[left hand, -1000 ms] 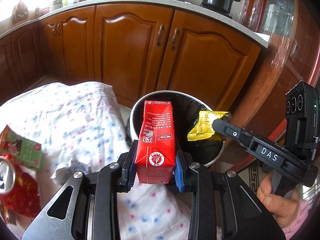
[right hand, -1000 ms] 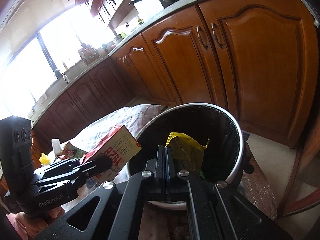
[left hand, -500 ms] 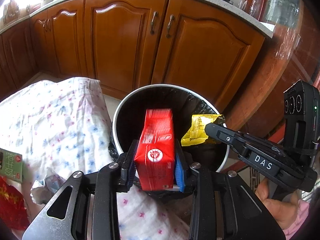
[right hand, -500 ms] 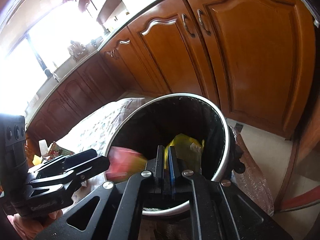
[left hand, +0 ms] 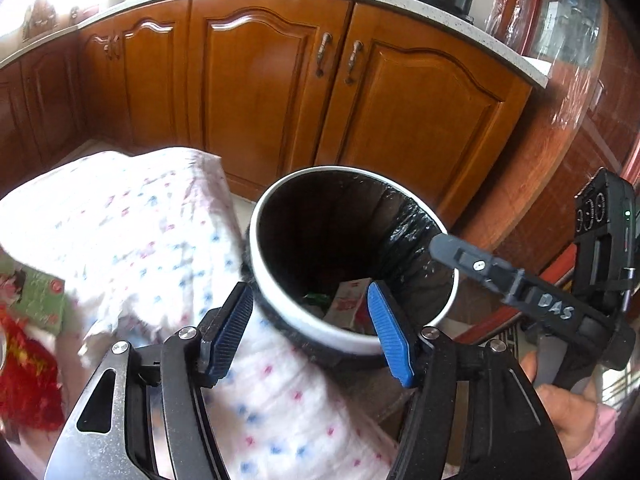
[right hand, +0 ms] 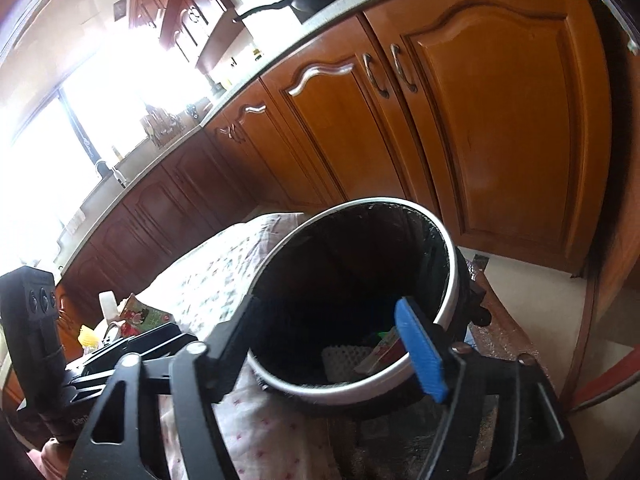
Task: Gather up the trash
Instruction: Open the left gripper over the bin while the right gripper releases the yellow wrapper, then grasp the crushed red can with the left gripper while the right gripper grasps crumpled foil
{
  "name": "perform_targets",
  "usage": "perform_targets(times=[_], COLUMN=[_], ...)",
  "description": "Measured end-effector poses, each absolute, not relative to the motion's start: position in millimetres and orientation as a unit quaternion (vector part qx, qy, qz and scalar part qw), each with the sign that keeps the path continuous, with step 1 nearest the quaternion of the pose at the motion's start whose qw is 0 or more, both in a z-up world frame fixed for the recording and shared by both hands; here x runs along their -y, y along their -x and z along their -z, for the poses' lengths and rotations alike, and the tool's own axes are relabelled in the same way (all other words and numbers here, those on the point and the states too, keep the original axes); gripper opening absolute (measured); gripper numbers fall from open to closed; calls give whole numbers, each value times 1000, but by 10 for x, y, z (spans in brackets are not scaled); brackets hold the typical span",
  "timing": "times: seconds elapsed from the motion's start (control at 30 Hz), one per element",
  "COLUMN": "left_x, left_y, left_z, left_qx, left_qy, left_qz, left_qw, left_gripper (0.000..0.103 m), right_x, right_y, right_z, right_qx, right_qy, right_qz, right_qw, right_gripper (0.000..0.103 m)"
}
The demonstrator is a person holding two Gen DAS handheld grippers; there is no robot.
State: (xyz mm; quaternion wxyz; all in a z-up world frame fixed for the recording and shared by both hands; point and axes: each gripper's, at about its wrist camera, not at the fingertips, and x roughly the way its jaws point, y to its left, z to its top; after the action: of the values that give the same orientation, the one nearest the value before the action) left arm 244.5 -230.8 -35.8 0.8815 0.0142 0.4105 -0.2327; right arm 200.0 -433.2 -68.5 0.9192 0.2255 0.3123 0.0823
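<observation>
A round bin with a white rim [left hand: 316, 330] and black liner stands beside the cloth-covered table; it also shows in the right wrist view [right hand: 452, 280]. The red carton [left hand: 346, 304] lies at the bottom of the bin, also seen in the right wrist view [right hand: 384, 350]. My left gripper [left hand: 310, 330] is open and empty over the bin's near rim. My right gripper [right hand: 332, 350] is open and empty over the bin; its finger shows in the left wrist view [left hand: 500, 272]. The yellow wrapper is out of sight.
A floral cloth [left hand: 132, 248] covers the table left of the bin. A green packet [left hand: 40, 296] and red wrapper [left hand: 24, 376] lie on it at far left. Wooden cabinet doors [left hand: 260, 92] stand behind. The left gripper body [right hand: 40, 320] shows at left.
Both grippers opened over the bin. The red carton dropped from my left gripper and the yellow wrapper from my right gripper into the bin.
</observation>
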Motion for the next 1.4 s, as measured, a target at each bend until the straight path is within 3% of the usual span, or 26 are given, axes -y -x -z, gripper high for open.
perform_targets(times=[0.17, 0.57, 1.4], left_x=[2028, 1319, 255], left_y=[-2214, -1796, -1542], left_z=[279, 279, 403], left_qx=[-393, -381, -372], left_qy=[-9, 23, 75], left_qz=[223, 178, 96], left_qw=[892, 907, 920], left_gripper=[62, 64, 64], right_x=[4116, 3567, 2726], right_y=[-1832, -1559, -1558], right_z=[640, 609, 675], right_qx=[-307, -312, -334], right_qy=[-218, -208, -167], right_qz=[-91, -115, -166], right_qw=[922, 920, 913], right_gripper=[86, 96, 96])
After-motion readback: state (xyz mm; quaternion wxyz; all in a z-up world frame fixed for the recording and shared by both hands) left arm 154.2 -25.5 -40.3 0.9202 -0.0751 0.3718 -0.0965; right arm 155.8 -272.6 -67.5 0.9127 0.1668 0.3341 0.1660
